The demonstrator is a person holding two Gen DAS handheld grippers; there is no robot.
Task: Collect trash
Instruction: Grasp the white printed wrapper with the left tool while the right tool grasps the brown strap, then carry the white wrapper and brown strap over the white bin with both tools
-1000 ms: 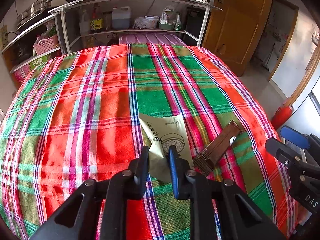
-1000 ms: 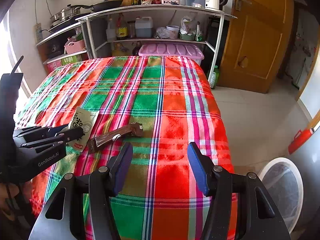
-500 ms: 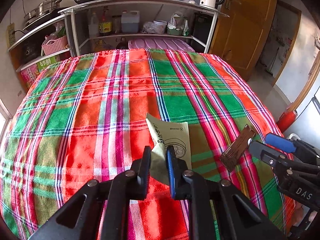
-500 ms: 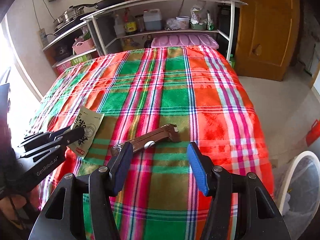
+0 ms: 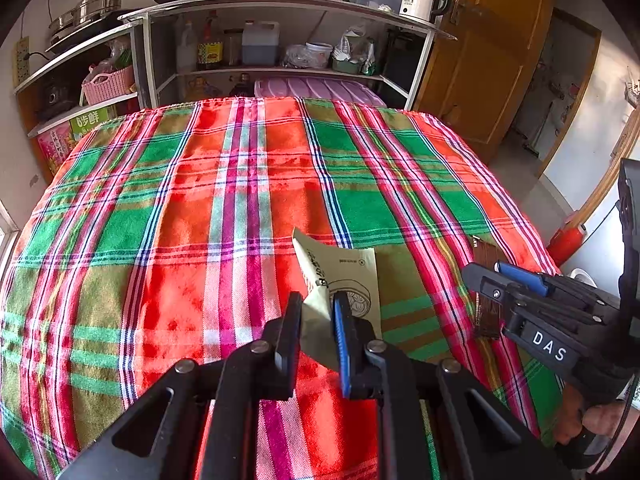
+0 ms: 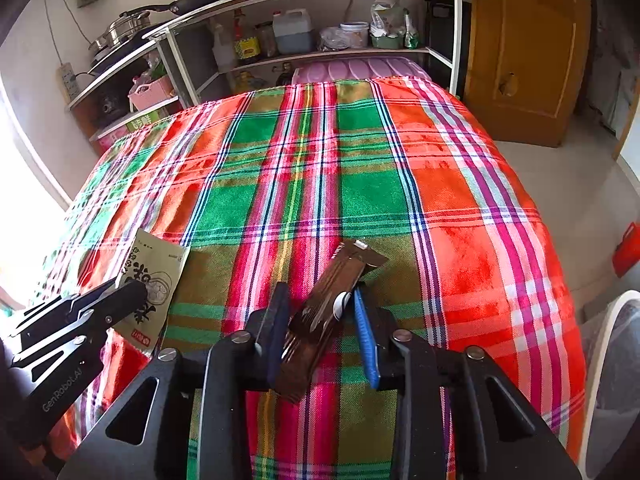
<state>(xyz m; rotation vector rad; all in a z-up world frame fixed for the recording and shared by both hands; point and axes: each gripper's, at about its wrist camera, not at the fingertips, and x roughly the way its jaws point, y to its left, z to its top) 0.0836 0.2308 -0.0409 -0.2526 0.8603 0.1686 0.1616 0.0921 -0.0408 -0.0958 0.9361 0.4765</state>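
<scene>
While the left hand-held gripper [image 5: 316,312] pinches a pale packet [image 5: 344,276], the right hand-held gripper [image 6: 320,312] straddles a brown wrapper [image 6: 324,300].

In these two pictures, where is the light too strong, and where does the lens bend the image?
Right wrist view: the window at the left edge is blown out to white, washing out the tablecloth near it. Left wrist view: light is more even; the pale packet in the left claw reads clearly. Both views: fisheye curves the shelf and darkens the corners.
</scene>
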